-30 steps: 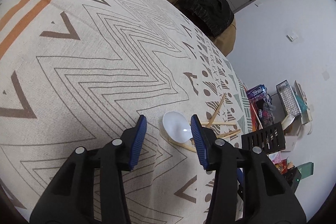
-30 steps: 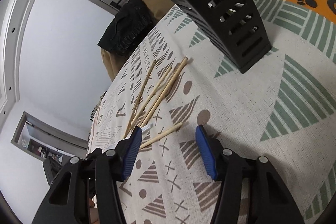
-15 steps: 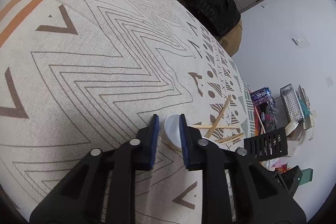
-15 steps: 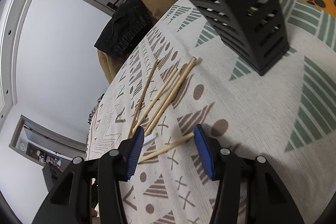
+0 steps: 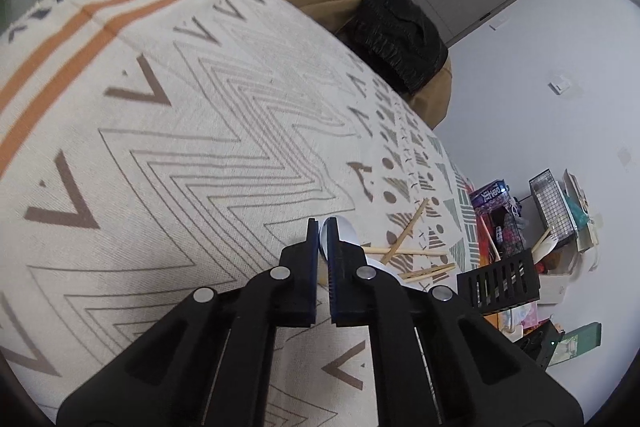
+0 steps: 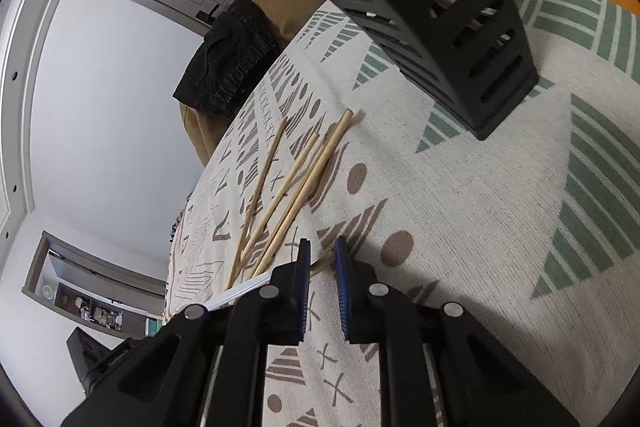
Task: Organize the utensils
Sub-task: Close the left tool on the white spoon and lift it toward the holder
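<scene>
Pinching the rim of the white plastic spoon [image 5: 347, 231], my left gripper [image 5: 323, 227] has just closed its blue pads on the bowl, which sits on the patterned cloth [image 5: 180, 147] well short of the black slotted utensil holder [image 5: 502, 281]. My right gripper [image 6: 322, 253] has just closed on the end of a wooden chopstick [image 6: 323, 262] caught between its pads. Three more chopsticks [image 6: 304, 183] lie fanned out between that gripper and the holder.
</scene>
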The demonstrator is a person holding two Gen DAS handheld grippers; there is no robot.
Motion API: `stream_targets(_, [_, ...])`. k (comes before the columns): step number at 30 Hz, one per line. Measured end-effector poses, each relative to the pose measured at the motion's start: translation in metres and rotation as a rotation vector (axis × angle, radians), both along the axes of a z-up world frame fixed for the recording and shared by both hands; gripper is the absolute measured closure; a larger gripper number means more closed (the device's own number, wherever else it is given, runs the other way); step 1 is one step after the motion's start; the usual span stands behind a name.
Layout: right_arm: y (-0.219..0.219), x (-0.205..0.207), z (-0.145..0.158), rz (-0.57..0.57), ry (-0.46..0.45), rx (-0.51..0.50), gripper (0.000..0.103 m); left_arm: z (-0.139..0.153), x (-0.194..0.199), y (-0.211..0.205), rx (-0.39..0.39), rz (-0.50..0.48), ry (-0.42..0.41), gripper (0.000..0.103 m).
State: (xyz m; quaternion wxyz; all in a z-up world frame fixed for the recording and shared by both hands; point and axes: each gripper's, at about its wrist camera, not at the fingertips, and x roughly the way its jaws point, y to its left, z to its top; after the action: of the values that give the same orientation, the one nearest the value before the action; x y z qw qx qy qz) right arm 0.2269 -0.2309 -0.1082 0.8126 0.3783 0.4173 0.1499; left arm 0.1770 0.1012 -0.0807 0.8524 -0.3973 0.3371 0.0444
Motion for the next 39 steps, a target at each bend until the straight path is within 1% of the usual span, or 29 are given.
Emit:
stream_targets(2, [-0.004,-0.004,0.003,-0.002,-0.019,0.013,0.092,0.010,-0.005,0.001,-0.001,0.001,-0.029,0.098])
stream_targets(3, [-0.008,-0.007,0.006,-0.006,-0.032,0.015,0.092,0.017,-0.007,0.000,0.010,0.004,-0.050,0.098])
stream_targets(7, [-0.024,-0.018,0.025,-0.031,-0.095,0.009,0.094,0.050,-0.011,-0.011,0.107,0.008,-0.106,0.098])
stream_targets(13, [-0.049,-0.035,0.072,-0.075,-0.226,-0.032,0.097,0.103,-0.018,-0.038,0.260,-0.006,-0.215,0.098])
stream_targets(15, [-0.058,-0.043,0.094,-0.092,-0.287,-0.057,0.098,0.120,-0.021,-0.050,0.311,-0.013,-0.249,0.098])
stream_targets(18, [-0.065,-0.053,0.120,-0.113,-0.363,-0.100,0.099,0.139,-0.024,-0.063,0.358,-0.029,-0.289,0.098])
stream_targets(25, [-0.090,-0.075,0.173,-0.155,-0.507,-0.158,0.099,0.174,-0.024,-0.091,0.422,-0.070,-0.360,0.098])
stream_targets(33, [-0.119,-0.089,0.239,-0.220,-0.660,-0.228,0.099,0.198,-0.022,-0.113,0.456,-0.108,-0.409,0.098])
stream_targets(37, [-0.133,-0.091,0.270,-0.228,-0.714,-0.294,0.099,0.206,-0.018,-0.122,0.466,-0.131,-0.419,0.098])
stream_targets(39, [-0.136,-0.091,0.285,-0.234,-0.738,-0.350,0.099,0.210,-0.013,-0.128,0.473,-0.146,-0.423,0.098])
